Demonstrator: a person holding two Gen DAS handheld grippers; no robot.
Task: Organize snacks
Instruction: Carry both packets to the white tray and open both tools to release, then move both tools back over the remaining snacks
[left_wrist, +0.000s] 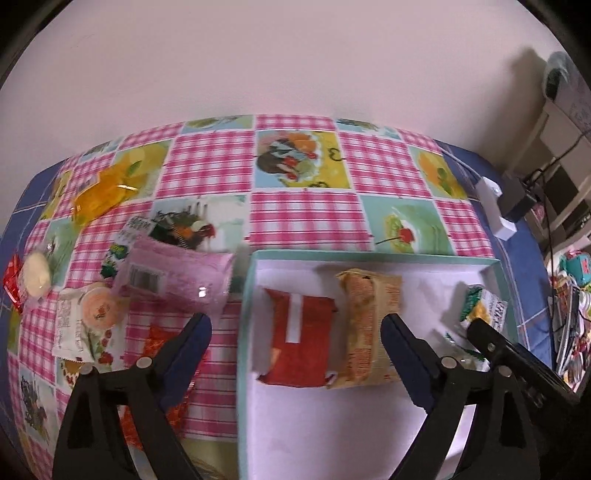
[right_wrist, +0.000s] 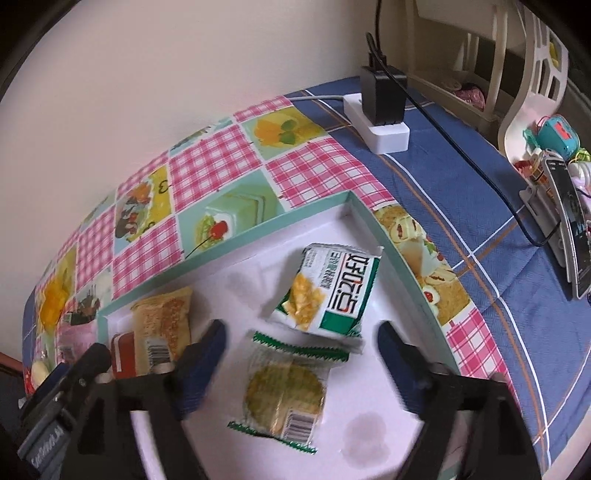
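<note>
Pink packet (left_wrist: 173, 275) lies just left of the box (left_wrist: 369, 255), beyond the wide, empty left tool (left_wrist: 295, 325); long axis seemingly crosswise.

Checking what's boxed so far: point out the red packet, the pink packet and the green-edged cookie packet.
red packet (left_wrist: 299, 341), left wrist view, centre of wrapper.
pink packet (left_wrist: 177, 275), left wrist view, middle of wrapper.
green-edged cookie packet (right_wrist: 284, 391), right wrist view, on the cookie.

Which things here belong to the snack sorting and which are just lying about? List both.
Job in hand:
teal box
red packet
tan cracker packet
green and white packet
green-edged biscuit packet
pink packet, outside the box
orange packet, outside the box

Lying about:
power strip
black charger
phone
</note>
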